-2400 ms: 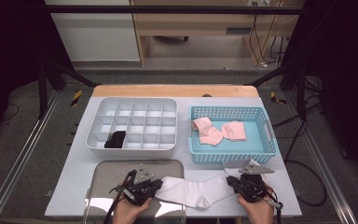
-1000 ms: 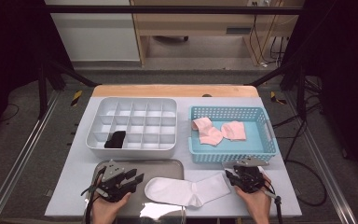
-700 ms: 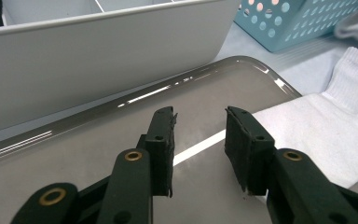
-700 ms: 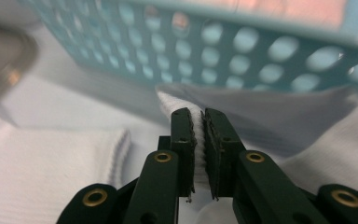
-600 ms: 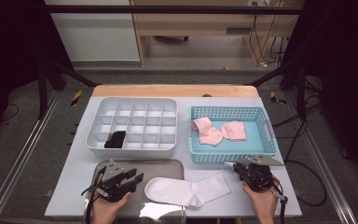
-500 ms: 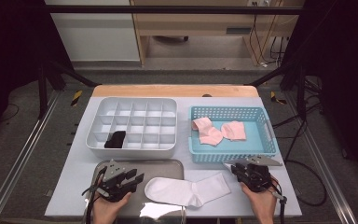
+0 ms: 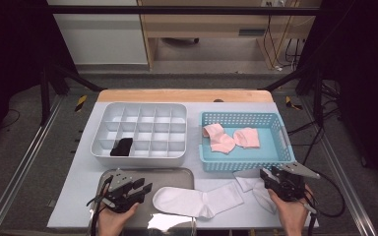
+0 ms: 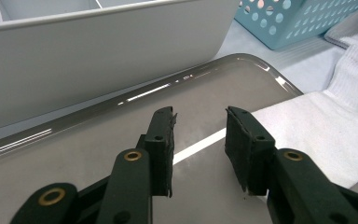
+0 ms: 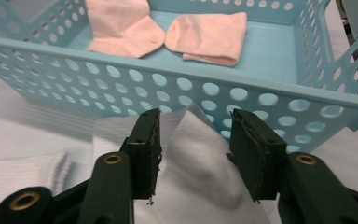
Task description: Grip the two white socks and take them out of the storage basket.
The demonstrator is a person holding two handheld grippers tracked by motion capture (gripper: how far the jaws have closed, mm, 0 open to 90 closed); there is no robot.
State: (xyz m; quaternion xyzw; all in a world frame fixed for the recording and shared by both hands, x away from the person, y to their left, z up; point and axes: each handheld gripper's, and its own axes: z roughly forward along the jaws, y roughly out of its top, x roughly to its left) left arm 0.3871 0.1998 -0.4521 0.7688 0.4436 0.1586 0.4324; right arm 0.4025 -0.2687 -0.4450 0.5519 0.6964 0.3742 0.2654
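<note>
Table (image 7: pixel 78 196) held grey divided organiser (image 7: pixel 140 129), one black item inside; blue basket (image 7: pixel 246 142) with two pink socks (image 7: pixel 231 138); one metal tray (image 7: pixel 150 174); two white socks (image 7: pixel 199 201) at front edge. Step seemed sock laying-out. Right gripper (image 9: pixel 193 140) jaws just widened, straddling second white sock (image 9: pixel 200 182), unpinched; next likely closing to grip. Left gripper (image 8: pixel 199 135) jaws apart, empty, over tray

Table evenly bright from overhead light, surroundings dark. Glare streaks on metal tray (image 8: pixel 121 140) ahead of left gripper (image 8: pixel 199 135). Jaw bases softly blurred close to lens. High view slightly grainy.
</note>
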